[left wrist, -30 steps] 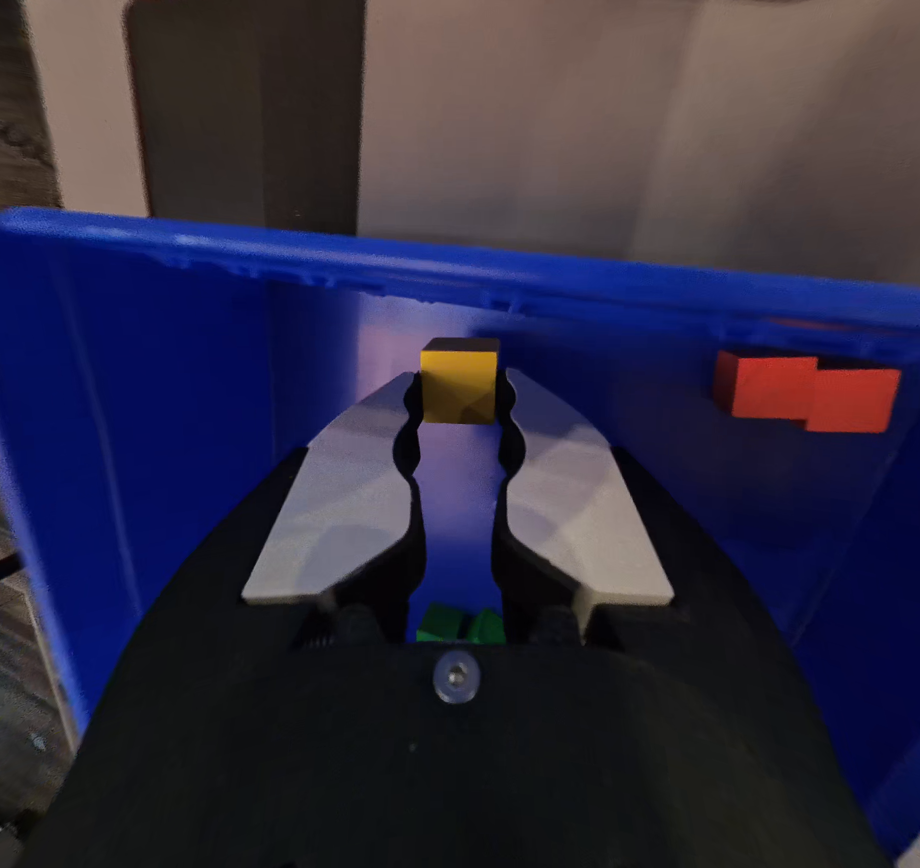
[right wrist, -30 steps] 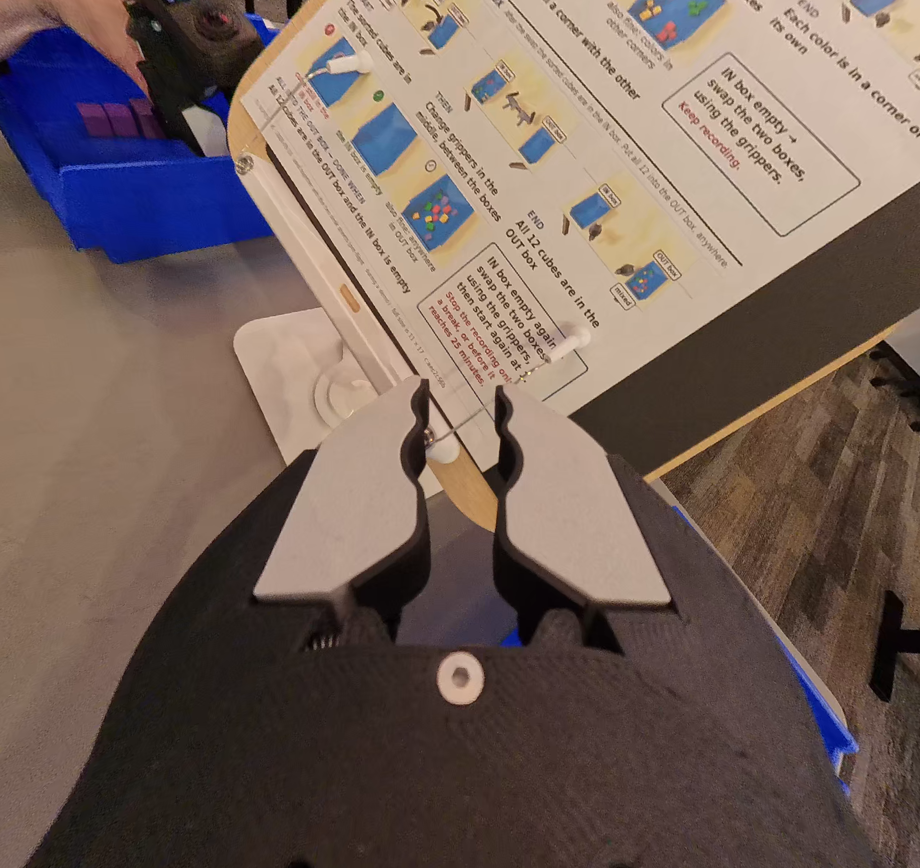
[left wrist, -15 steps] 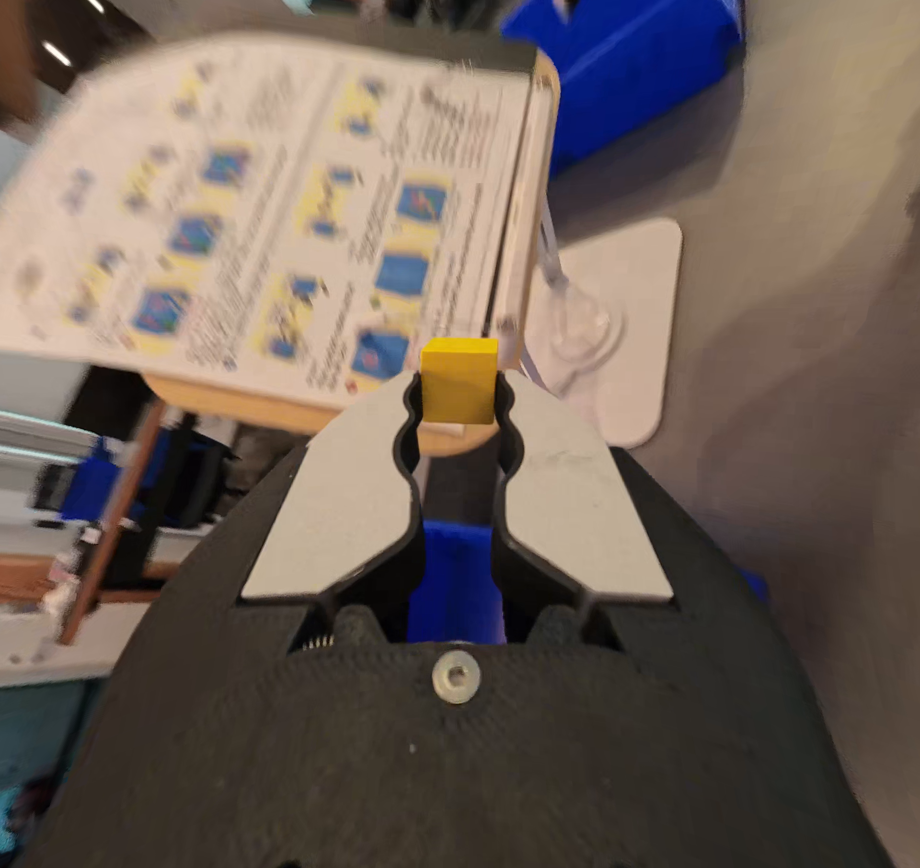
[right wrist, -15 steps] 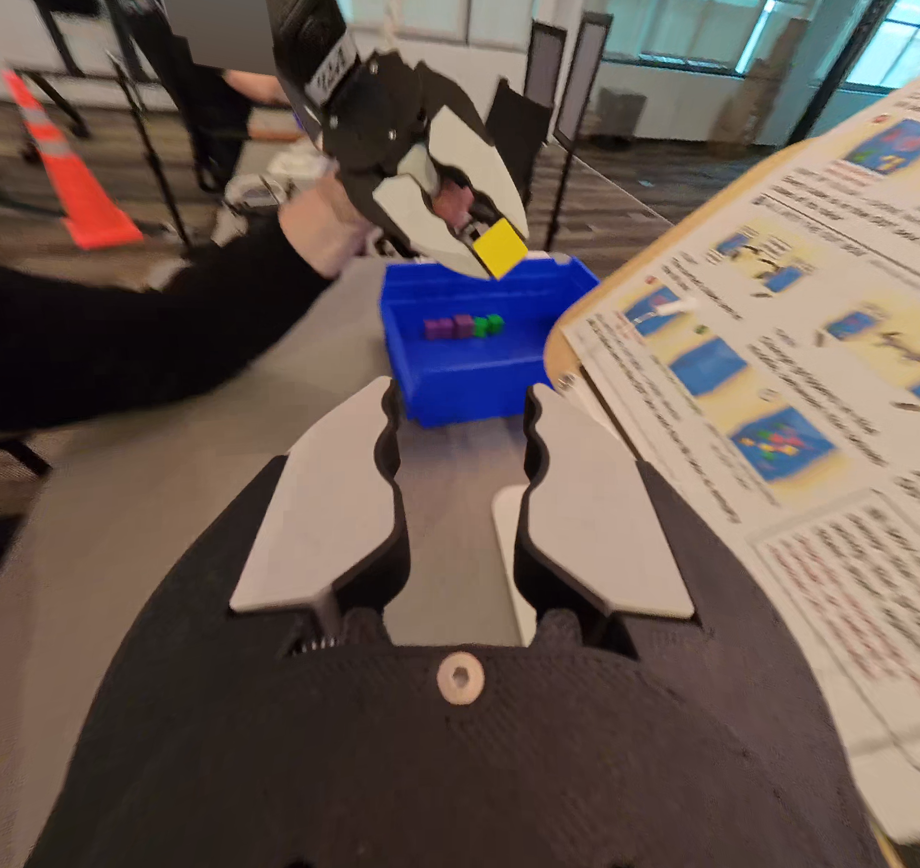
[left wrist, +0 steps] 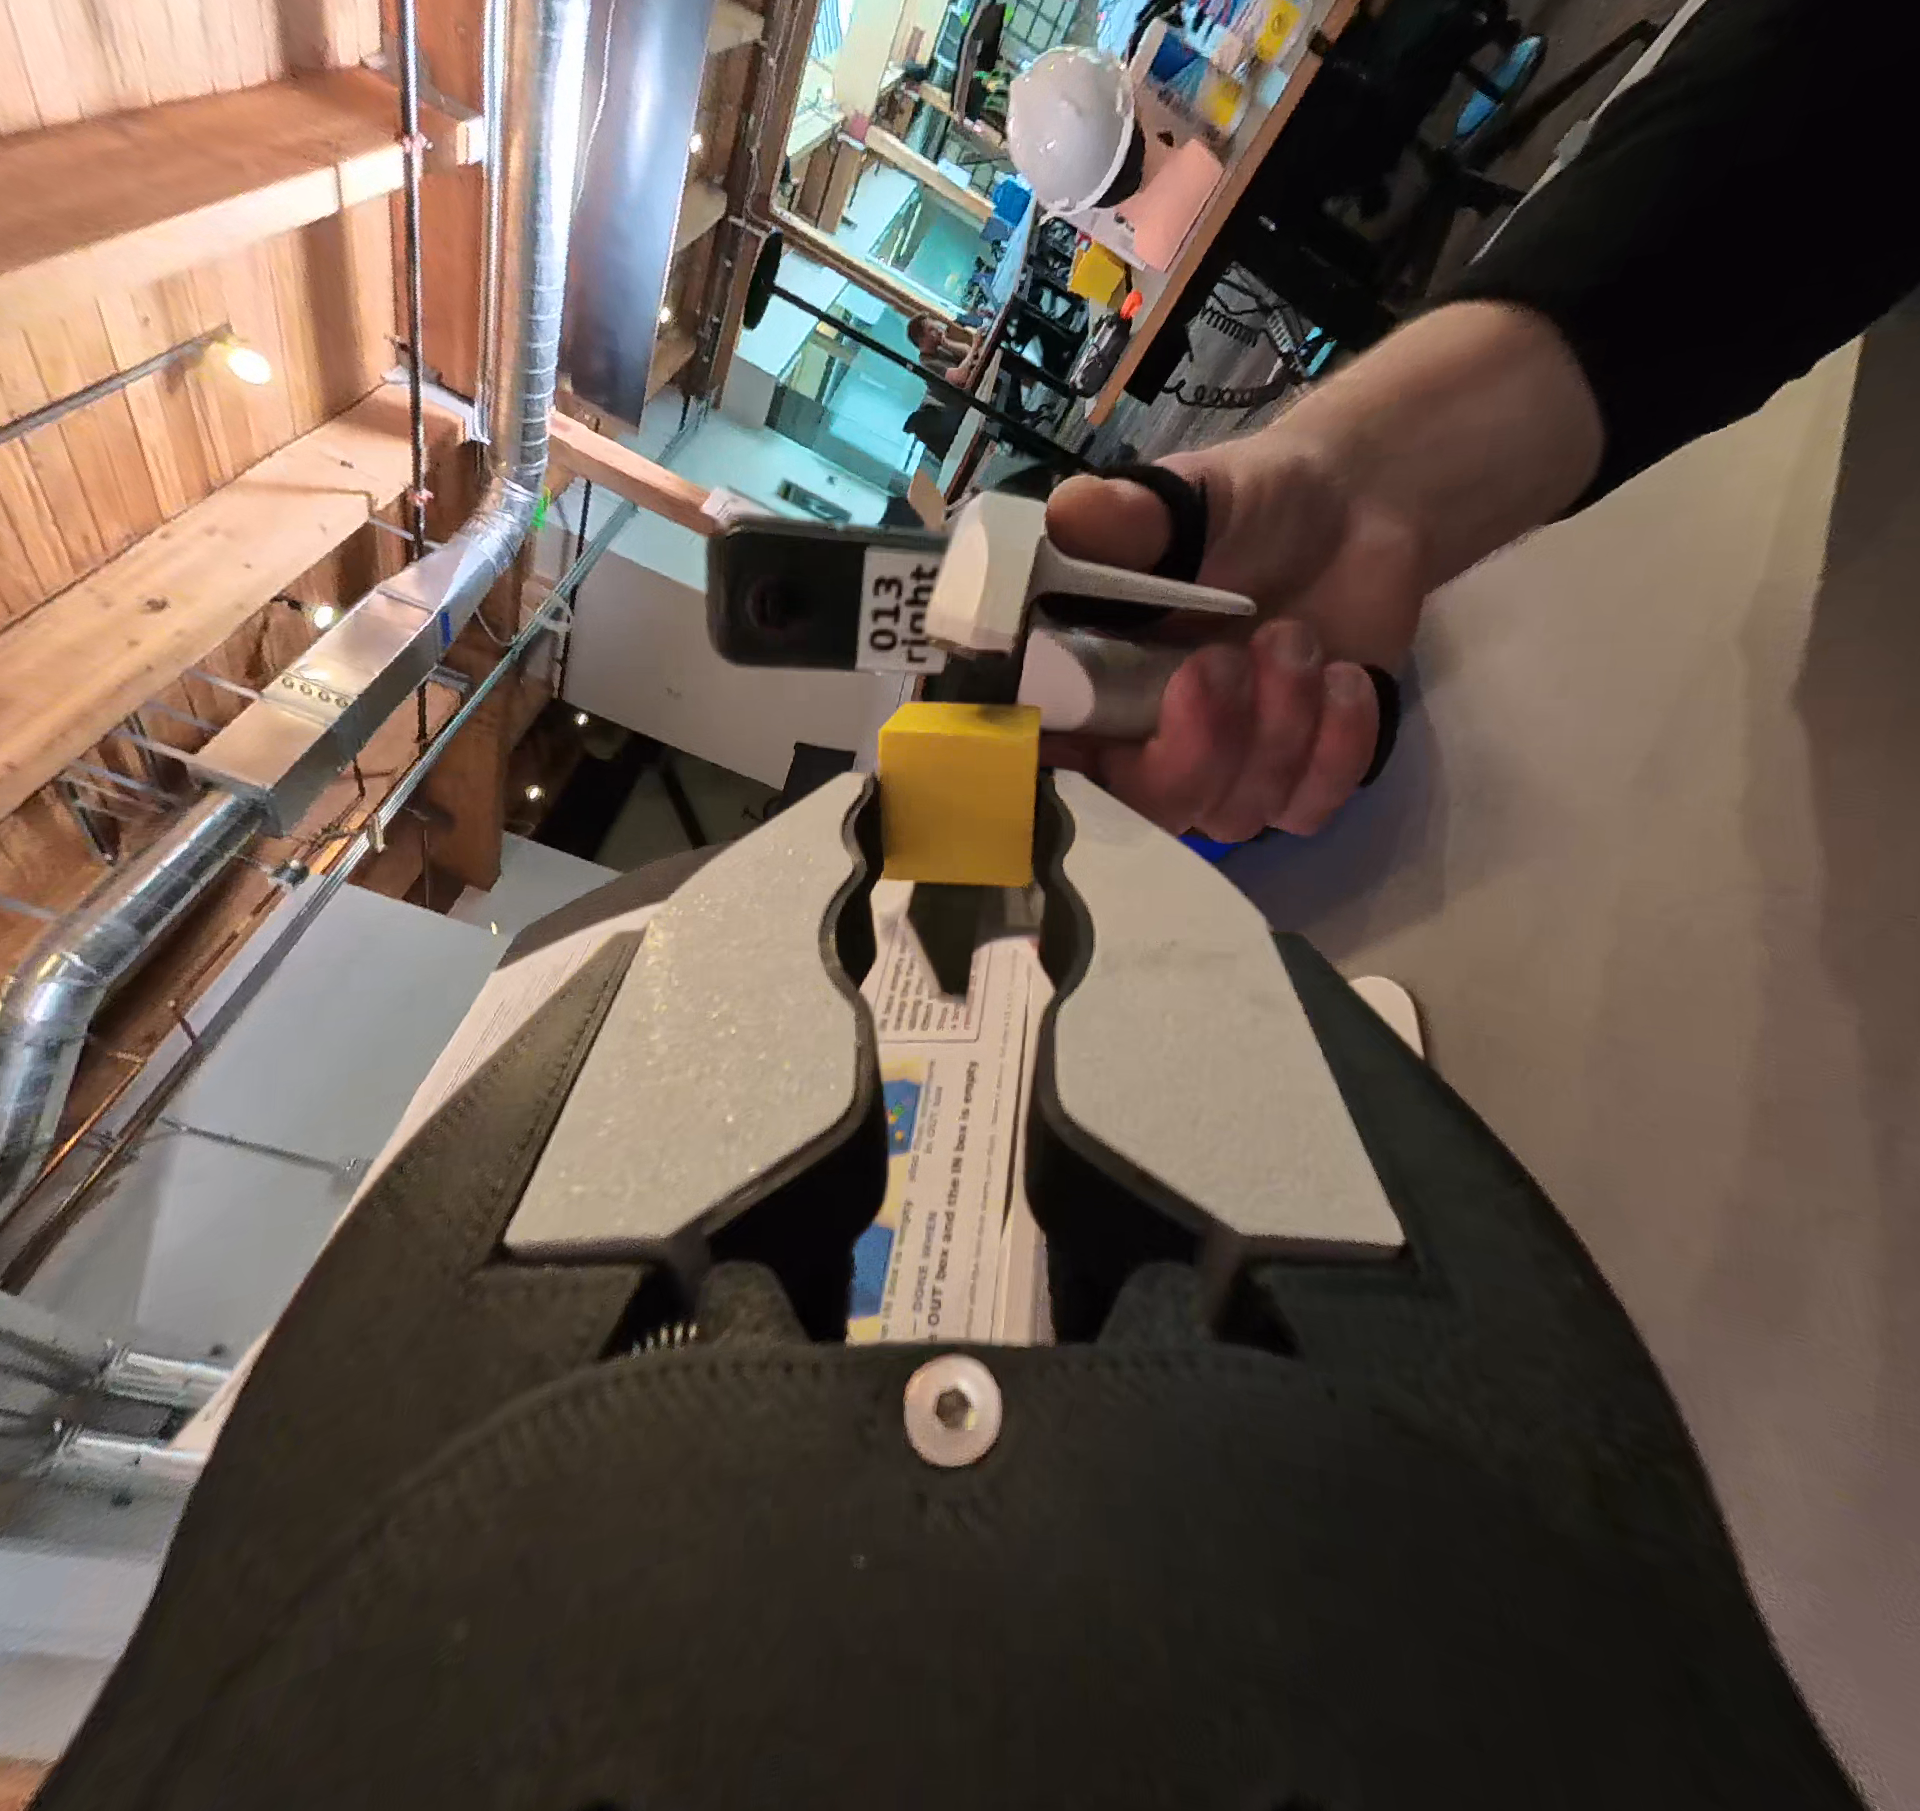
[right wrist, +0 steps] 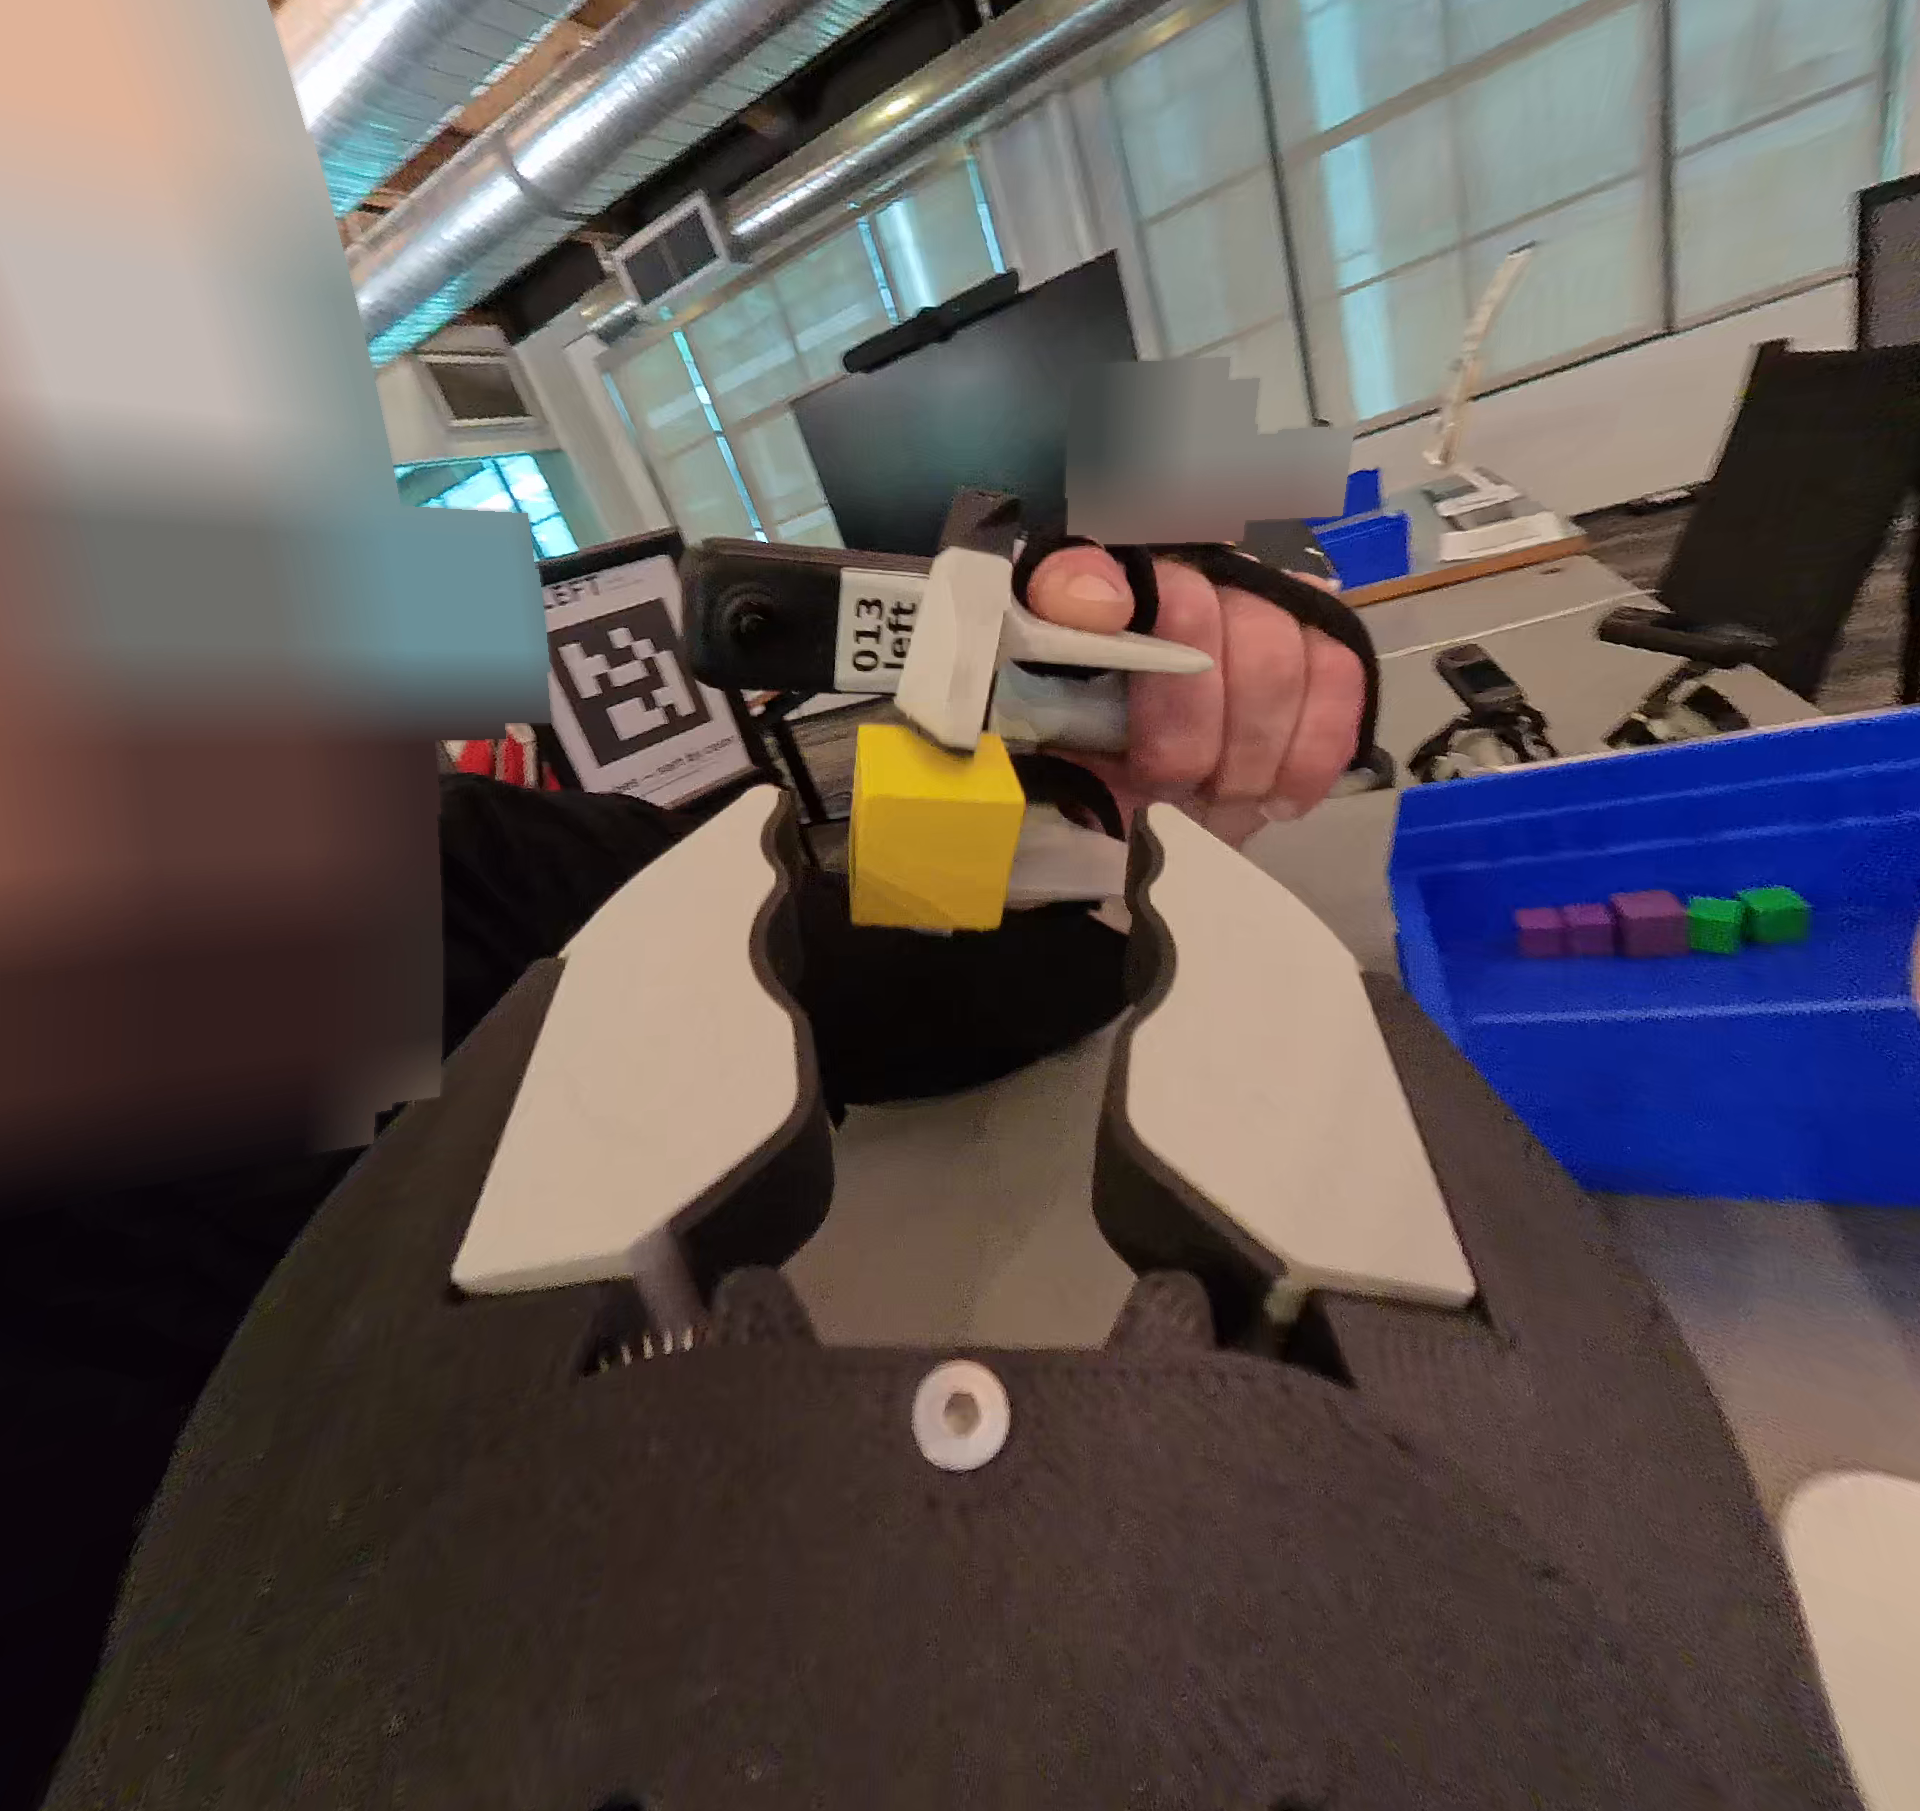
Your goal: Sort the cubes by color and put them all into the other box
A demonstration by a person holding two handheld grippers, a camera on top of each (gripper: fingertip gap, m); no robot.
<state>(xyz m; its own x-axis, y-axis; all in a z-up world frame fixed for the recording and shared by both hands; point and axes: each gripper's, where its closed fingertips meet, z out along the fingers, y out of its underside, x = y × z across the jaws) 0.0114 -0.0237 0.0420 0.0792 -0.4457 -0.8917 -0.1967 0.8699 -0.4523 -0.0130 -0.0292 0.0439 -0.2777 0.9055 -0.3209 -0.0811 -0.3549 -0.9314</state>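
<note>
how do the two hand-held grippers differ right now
The left hand-held gripper is shut on the yellow cube, while the right hand-held gripper is open and holds nothing. The left one's fingers stand close together, pinching the cube's sides; the right one's fingers are spread wide, with the cube showing between their tips but not gripped. Both share the same build: grey fingers on a black body, each held by a person's hand.

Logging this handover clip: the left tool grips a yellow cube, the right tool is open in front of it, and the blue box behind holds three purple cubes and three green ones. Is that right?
Not quite: the blue box holds three purple cubes but only two green cubes, as the right wrist view shows. The rest stands: the left tool grips the yellow cube, and the right tool is open in front of it.
</note>
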